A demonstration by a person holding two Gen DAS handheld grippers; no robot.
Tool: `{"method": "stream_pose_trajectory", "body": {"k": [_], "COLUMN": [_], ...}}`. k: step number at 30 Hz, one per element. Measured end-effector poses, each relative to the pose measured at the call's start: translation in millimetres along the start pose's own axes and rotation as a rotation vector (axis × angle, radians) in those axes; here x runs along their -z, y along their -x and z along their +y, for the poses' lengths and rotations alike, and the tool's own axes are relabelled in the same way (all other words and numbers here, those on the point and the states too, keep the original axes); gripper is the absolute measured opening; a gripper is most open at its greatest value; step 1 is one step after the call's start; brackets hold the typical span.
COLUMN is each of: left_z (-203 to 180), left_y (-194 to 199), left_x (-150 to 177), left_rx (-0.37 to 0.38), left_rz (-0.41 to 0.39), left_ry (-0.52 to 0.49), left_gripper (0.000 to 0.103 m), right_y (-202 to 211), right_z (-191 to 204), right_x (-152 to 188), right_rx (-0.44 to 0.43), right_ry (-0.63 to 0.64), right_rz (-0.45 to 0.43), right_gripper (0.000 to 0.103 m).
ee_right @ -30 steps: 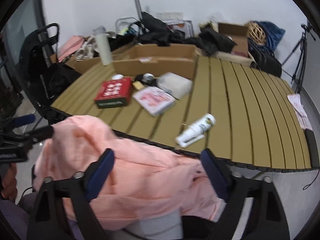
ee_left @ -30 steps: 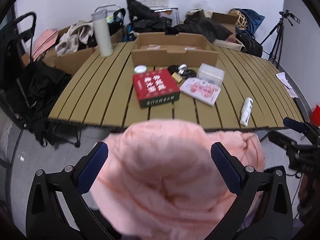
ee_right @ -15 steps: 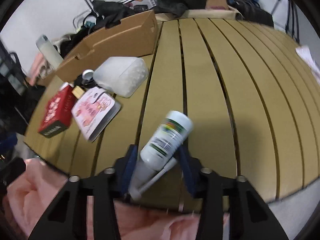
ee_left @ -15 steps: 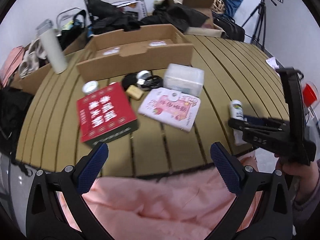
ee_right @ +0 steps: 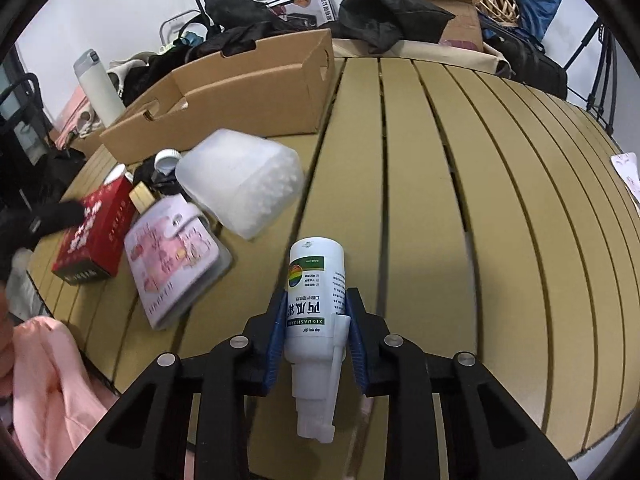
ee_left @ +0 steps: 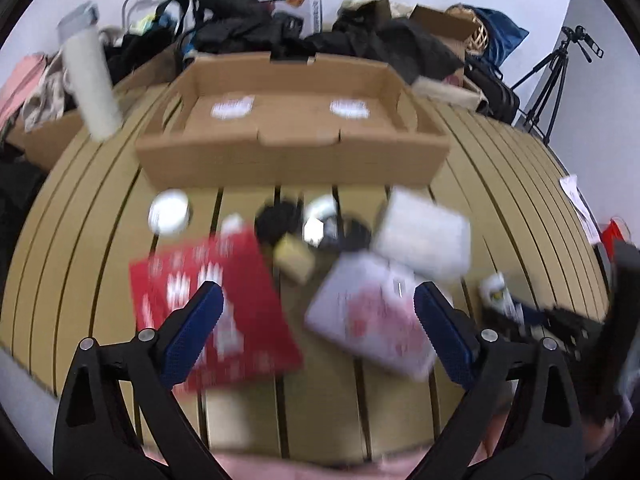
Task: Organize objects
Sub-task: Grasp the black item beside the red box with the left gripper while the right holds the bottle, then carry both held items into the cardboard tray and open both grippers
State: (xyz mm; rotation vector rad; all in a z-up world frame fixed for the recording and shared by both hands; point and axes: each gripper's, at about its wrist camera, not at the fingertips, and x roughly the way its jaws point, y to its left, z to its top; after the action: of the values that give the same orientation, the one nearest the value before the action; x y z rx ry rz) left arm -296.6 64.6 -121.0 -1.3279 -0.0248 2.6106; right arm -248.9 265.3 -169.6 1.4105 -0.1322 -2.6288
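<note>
Spray bottle (ee_right: 316, 296) between closing right gripper (ee_right: 316, 320) pads, on table (ee_right: 460, 220)

A white spray bottle (ee_right: 316, 300) is showing a green band and a rainbow mark at lower centre. A red box (ee_right: 94, 236) with white characters is sitting at left, beside a pink-patterned pouch (ee_right: 176, 258). A frosted white container (ee_right: 242, 184) is lying above them. The slatted table (ee_right: 460, 200) is looking tan, the cardboard tray (ee_right: 244, 92) brown.
</note>
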Motion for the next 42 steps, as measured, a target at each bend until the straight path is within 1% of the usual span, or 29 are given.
{"method": "stream_pose_trajectory", "body": {"k": [1,3,5,6,7,8,9,10,11,12,13,14,15,17,21,23,26,27,28,29,30,31,32,33,34,35,37,38,42], "left_z": [1.3,6.1,10.1,11.6,10.8,10.4,8.4,6.2,6.1,8.6,12.3,16.0,18.4,19.8,32.0,41.1,52.1,51.3,47.8,41.1,36.0,28.6,25.5,24.5,25.0,27.2,31.8,34.3,41.2], "left_y": [-7.7,-23.5,-42.2,-51.2,-61.0,-69.1,-69.9,-68.8,-66.9,-64.7,-62.7,-62.3,-61.3,-56.7,-31.2,-17.4,-7.7,-10.0,-15.8,-24.1,-29.8,-43.1,-54.8,-66.4,-77.7,-84.9,-85.7,-82.7,-50.9], "left_x": [-8.8,-24.1,-34.2,-37.1,-38.4,-38.2,-37.6,-37.0,-37.5,-38.8,-40.7,-42.6,-43.4,-43.6,-43.1,-43.1,-47.0,-48.8,-49.9,-51.3,-50.6,-50.9,-51.5,-51.3,-51.1,-51.1,-51.1,-50.6,-49.3], "left_rx": [-0.013,-0.011,-0.016,-0.022,-0.021,-0.03,-0.068,-0.099,-0.106,-0.077,-0.019,0.003,0.003,-0.028,-0.008,0.018,-0.001,0.01,0.024,0.037,0.031,0.013,-0.006,-0.013,-0.007,0.011,0.027,0.047,0.09], "left_rz": [-0.001,0.004,0.039,0.057,0.083,0.098,0.064,0.038,0.023,0.019,0.025,0.03,0.029,0.031,-0.013,-0.032,-0.039,-0.029,-0.002,0.022,0.025,0.054,0.093,0.132,0.165,0.18,0.175,0.17,0.118], "left_ry": [0.001,0.008,0.002,-0.01,-0.025,-0.036,-0.059,-0.086,-0.09,-0.076,-0.048,-0.033,-0.027,-0.028,0.007,0.025,0.037,0.029,0.007,-0.033,-0.057,-0.095,-0.103,-0.099,-0.09,-0.07,-0.042,-0.031,0.002], "left_gripper": [0.087,0.081,0.071,0.059,0.05,0.05,0.04,0.021,0.012,0.005,0.003,0.001,0.001,0.0,0.0,0.0,0.001,0.018,0.058,0.075,0.084,0.081,0.078,0.064,0.042,0.034,0.033,0.033,0.033], "right_y": [-0.5,-1.5,-1.0,-0.5,0.2,0.6,0.6,-0.1,-0.9,-1.6,-2.2,-2.5,-2.3,0.6,16.8,25.6,36.7,37.5,37.4,36.2,35.1,35.3,36.1,37.7,39.7,41.6,43.2,43.6,48.2], "right_z": [1.2,1.5,0.9,-0.1,-1.0,-1.8,-2.6,-3.1,-3.1,-3.2,-3.0,-2.5,-2.3,-0.9,0.3,-1.3,-2.8,-3.1,-3.1,-2.2,-0.2,2.0,4.6,7.8,10.9,13.2,14.4,14.9,15.8], "right_x": [-1.7,-5.6,-6.8,-6.8,-6.6,-6.1,-5.8,-5.4,-4.6,-3.9,-3.0,-2.1,-2.0,-2.2,-4.0,-5.2,-7.3,-7.9,-8.1,-8.4,-8.5,-7.2,-6.0,-5.2,-4.0,-2.8,-0.2,0.6,-0.2], "right_rx": [-0.006,-0.021,-0.03,-0.033,-0.038,-0.042,-0.046,-0.05,-0.05,-0.052,-0.054,-0.056,-0.057,-0.06,-0.063,-0.063,-0.06,-0.06,-0.063,-0.07,-0.077,-0.082,-0.087,-0.092,-0.095,-0.097,-0.099,-0.098,-0.097], "right_ry": [0.001,-0.006,-0.013,-0.016,-0.02,-0.024,-0.026,-0.026,-0.026,-0.026,-0.027,-0.028,-0.029,-0.027,-0.021,-0.027,-0.025,-0.025,-0.028,-0.032,-0.035,-0.033,-0.028,-0.02,-0.01,-0.003,0.002,0.004,0.012], "right_rz": [-0.001,-0.003,-0.005,-0.007,-0.008,-0.008,-0.006,-0.003,0.0,0.002,0.004,0.005,0.005,0.001,-0.039,-0.054,-0.072,-0.073,-0.072,-0.068,-0.063,-0.062,-0.061,-0.063,-0.065,-0.066,-0.059,-0.055,-0.053], "right_gripper": [0.031,0.031,0.031,0.031,0.031,0.031,0.031,0.031,0.031,0.031,0.031,0.031,0.031,0.031,0.031,0.031,0.031,0.031,0.031,0.031,0.031,0.031,0.031,0.031,0.031,0.031,0.031,0.031,0.031]}}
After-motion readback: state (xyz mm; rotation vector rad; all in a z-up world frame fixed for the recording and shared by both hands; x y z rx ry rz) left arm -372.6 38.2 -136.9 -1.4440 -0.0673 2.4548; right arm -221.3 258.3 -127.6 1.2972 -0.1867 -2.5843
